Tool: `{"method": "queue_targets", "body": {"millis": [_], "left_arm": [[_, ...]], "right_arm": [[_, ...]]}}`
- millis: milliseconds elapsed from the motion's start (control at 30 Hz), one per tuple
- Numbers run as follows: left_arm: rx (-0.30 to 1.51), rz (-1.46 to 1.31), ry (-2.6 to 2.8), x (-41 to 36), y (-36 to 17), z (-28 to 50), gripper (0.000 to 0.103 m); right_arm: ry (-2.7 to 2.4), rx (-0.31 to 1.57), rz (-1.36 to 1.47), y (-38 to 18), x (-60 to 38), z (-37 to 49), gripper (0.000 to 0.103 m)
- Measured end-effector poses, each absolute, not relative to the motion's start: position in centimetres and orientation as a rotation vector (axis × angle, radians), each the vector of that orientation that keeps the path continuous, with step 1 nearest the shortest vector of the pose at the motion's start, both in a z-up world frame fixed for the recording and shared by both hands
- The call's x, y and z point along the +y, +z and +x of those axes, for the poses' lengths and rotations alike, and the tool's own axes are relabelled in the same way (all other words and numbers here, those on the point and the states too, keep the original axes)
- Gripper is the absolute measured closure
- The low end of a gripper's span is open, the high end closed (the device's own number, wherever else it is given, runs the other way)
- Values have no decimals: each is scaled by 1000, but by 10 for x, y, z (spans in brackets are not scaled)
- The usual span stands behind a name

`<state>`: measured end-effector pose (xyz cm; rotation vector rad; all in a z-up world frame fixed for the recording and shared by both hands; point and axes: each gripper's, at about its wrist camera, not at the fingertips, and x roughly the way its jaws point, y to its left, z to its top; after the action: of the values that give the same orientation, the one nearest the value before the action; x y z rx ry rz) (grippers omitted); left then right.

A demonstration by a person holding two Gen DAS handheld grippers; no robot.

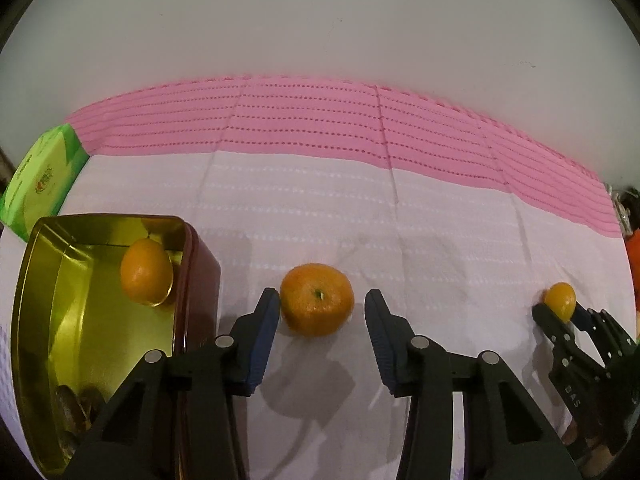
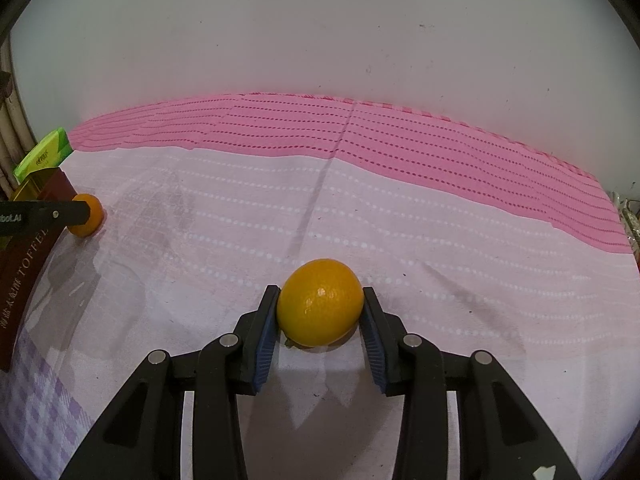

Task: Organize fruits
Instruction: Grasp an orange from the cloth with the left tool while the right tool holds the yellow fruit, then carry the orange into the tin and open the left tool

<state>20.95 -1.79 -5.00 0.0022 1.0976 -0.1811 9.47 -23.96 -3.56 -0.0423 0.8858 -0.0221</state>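
Cloth (image 1: 320, 200): pink-and-white, spread flat under everything, wall close behind
Tin (image 1: 48, 288): gold-lined, red-sided, at left of left wrist view; one orange fruit (image 1: 146, 276) already inside against far wall; dark shapes at near end, too blurred to name
Green box (image 1: 40, 176): behind tin, partly cut by frame edge
Left gripper (image 1: 322, 308): released, straddling mandarin (image 1: 317, 299) on cloth just beside tin; left pad touching or nearly touching peel, right pad clearly apart
Right gripper (image 2: 320, 304): clenched on smooth yellow-orange fruit (image 2: 320, 302), both pads against its sides, fruit resting on cloth or just above, cannot tell which
Risk, left: off-centre squeeze likely to roll mandarin toward open side; tin wall close enough for left finger to clip on lift
Risk, right: rounded waxy skin gripped near pad tips, apt to squirt forward if pressure uneven
Only in left wrist view: tin interior and stored fruit; right gripper seen small at far right, holding its fruit
Only in right wrist view: lettering on tin's side, checked purple cloth at near left, full pad contact on held fruit
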Motion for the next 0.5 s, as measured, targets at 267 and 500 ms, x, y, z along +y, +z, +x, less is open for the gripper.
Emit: {"method": "queue_targets", "body": {"millis": [267,500], "left_arm": [[1098,45,-185,-24,-57,212,59],[1102,61,-185,-26,-57,201,61]], "right_arm": [[-23,885,-43,-35,-240,94,66],[-24,885,-44,-35,-240,94,66]]}}
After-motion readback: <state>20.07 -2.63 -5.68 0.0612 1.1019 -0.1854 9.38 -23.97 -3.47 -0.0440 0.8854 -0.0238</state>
